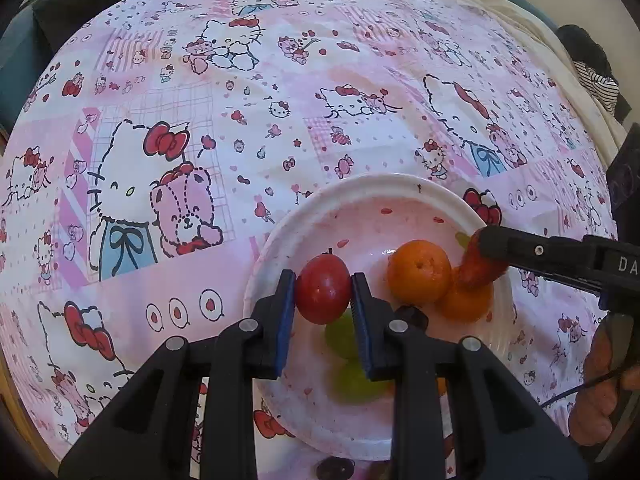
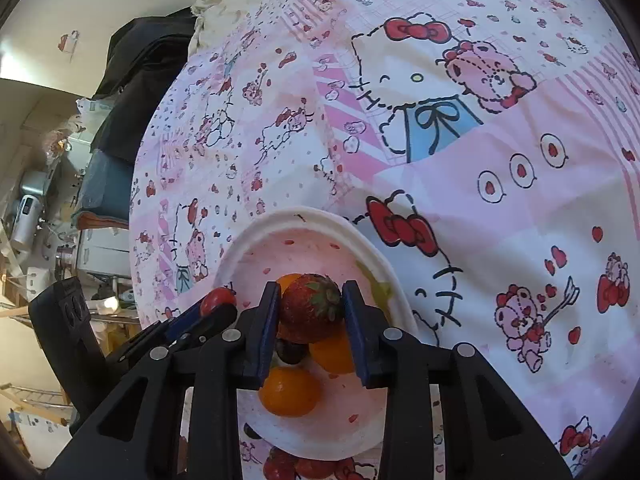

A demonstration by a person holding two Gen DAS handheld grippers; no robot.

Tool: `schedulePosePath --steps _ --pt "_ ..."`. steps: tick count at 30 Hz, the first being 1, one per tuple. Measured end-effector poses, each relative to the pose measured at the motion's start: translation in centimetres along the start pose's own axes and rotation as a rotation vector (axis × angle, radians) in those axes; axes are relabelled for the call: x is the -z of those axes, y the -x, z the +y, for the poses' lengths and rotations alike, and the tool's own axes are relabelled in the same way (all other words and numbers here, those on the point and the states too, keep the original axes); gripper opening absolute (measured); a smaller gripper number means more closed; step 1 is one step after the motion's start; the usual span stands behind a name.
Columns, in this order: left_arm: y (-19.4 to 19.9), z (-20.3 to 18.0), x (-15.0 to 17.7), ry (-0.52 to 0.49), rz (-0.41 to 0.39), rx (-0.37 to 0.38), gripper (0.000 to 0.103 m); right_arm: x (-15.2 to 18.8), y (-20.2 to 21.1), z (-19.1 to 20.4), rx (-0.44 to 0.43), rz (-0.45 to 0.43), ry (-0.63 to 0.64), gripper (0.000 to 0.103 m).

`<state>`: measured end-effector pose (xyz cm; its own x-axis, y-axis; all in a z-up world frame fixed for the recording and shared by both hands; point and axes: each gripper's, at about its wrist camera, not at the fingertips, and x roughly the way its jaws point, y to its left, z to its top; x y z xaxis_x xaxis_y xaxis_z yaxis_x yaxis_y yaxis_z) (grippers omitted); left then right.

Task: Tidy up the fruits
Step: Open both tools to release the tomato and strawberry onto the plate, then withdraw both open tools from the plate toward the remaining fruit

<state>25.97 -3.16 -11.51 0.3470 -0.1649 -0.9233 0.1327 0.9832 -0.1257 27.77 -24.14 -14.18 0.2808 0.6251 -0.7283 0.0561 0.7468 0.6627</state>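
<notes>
Both fruits (image 1: 323, 294) between tongs (image 1: 323, 300)

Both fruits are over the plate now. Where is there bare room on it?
Far half of the plate, beyond the orange, is bare. Crowded near side: oranges, green grapes, a dark grape. Cloth beyond and left is free.

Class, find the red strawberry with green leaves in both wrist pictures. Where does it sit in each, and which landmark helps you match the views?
Left wrist view: the red strawberry is at the right, in the right gripper, above an orange.
Right wrist view: the strawberry is at centre, between the blue pads.
Shared landmark: the white plate beneath it.
</notes>
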Motion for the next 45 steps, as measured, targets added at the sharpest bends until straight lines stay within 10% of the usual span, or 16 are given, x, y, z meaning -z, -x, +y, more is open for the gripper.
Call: schedulePosePath --steps 7,11,16,45 --pt "-0.3 -0.2 0.0 -0.01 0.026 -0.007 0.026 -0.1 0.4 0.3 0.005 -0.006 0.017 0.037" --pt "0.3 -0.4 0.1 -0.02 0.004 -0.01 0.058 0.0 0.8 1.4 0.044 -0.033 0.066 0.071" --pt "1.3 -0.8 0.0 -0.033 -0.018 -0.017 0.077 0.1 1.2 2.7 0.074 -0.056 0.139 0.083" --pt "13.2 0.3 6.9 0.054 -0.237 -0.1 0.077 8.6 10.2 4.8 0.074 -0.179 0.215 0.088"
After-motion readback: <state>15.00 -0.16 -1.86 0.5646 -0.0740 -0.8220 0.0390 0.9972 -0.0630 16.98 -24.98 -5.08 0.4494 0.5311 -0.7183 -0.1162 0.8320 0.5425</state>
